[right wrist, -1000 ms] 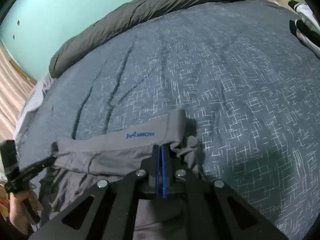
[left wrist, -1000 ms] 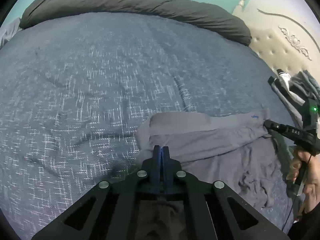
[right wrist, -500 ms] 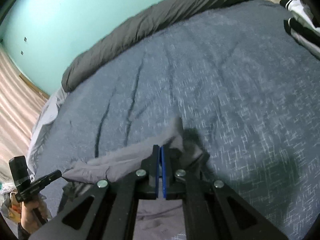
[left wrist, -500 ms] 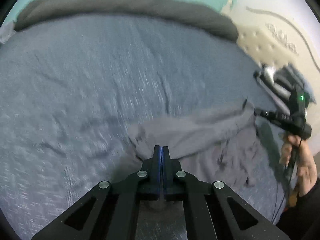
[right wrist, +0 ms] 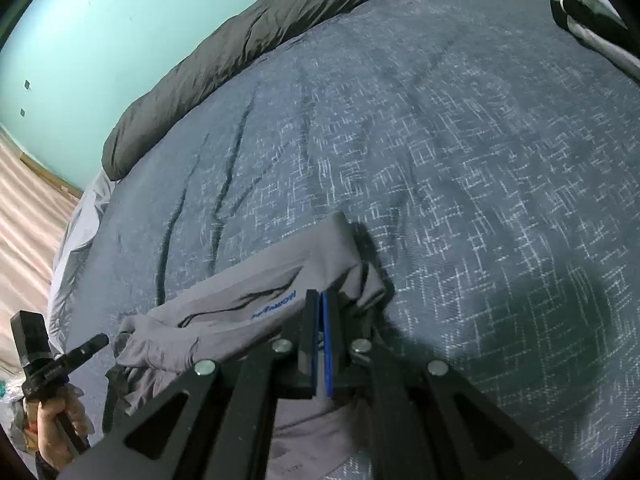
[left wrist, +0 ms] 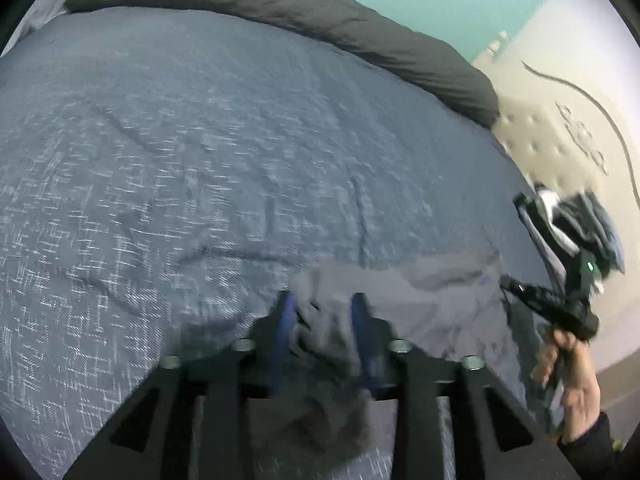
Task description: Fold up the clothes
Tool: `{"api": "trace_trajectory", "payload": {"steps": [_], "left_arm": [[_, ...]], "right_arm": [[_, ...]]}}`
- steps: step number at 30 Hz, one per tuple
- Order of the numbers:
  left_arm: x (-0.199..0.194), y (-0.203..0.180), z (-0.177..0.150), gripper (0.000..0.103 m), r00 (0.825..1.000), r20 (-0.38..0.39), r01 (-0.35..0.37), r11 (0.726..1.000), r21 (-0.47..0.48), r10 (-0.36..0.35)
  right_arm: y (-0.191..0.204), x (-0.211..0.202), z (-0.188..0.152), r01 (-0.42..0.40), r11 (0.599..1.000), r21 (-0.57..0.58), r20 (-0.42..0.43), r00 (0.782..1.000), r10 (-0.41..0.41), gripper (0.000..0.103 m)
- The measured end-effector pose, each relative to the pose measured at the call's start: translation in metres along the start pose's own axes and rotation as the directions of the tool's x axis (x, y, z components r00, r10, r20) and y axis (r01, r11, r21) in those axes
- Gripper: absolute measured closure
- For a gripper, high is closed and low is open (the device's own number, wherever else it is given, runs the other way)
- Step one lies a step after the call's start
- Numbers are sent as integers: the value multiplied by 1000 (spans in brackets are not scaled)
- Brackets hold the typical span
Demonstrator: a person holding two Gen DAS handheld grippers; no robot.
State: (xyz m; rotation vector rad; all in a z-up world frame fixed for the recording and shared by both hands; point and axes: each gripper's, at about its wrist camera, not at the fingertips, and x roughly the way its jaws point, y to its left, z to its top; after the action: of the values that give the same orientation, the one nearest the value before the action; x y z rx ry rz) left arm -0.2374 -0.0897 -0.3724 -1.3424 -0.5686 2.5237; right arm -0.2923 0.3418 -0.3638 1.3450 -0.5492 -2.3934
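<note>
Grey garment (right wrist: pixel 256 304) lies beside striped clothes (right wrist: pixel 592 20).

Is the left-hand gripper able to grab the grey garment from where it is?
Probably yes: the left gripper is open with the grey garment bunched between its fingers, nothing in between.

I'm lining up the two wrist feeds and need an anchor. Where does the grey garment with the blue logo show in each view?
Left wrist view: the grey garment lies low and centre-right, bunched between the open jaws of the left gripper.
Right wrist view: it lies low and centre-left, its near edge at the shut right gripper.
Shared landmark: the dark grey duvet roll at the bed's far edge.
</note>
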Motion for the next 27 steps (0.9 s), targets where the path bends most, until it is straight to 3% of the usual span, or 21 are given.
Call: {"api": "trace_trajectory", "payload": {"steps": [5, 9, 10, 11, 13, 21, 22, 25, 27], "left_arm": [[25, 21, 3, 68, 998, -29, 58, 992, -108, -62], [34, 25, 2, 69, 996, -35, 75, 989, -125, -80], [36, 26, 2, 73, 996, -34, 82, 988, -130, -87], [37, 27, 1, 81, 995, -34, 87, 988, -131, -92], [38, 27, 2, 88, 996, -29, 82, 989, -126, -86], [35, 15, 9, 95, 996, -7, 89, 993, -72, -89], [36, 13, 9, 95, 996, -5, 87, 994, -69, -88], [33, 11, 11, 96, 997, 6, 78, 995, -55, -78], [26, 11, 12, 96, 997, 21, 71, 997, -40, -70]], "right_arm": [[0, -4, 4, -11, 1000, 16, 19, 1000, 10, 100], [1, -11, 9, -1, 1000, 20, 53, 999, 0, 99], [0, -11, 12, 7, 1000, 14, 60, 998, -8, 94], [0, -10, 14, 14, 1000, 9, 63, 998, -15, 80], [0, -4, 15, 14, 1000, 10, 53, 999, -14, 60], [12, 23, 17, 62, 994, -89, 56, 997, -57, 60], [13, 26, 17, 63, 994, -94, 58, 997, -58, 64], [13, 27, 17, 75, 991, -111, 66, 995, -68, 90], [12, 25, 17, 58, 993, -106, 83, 995, -50, 96]]}}
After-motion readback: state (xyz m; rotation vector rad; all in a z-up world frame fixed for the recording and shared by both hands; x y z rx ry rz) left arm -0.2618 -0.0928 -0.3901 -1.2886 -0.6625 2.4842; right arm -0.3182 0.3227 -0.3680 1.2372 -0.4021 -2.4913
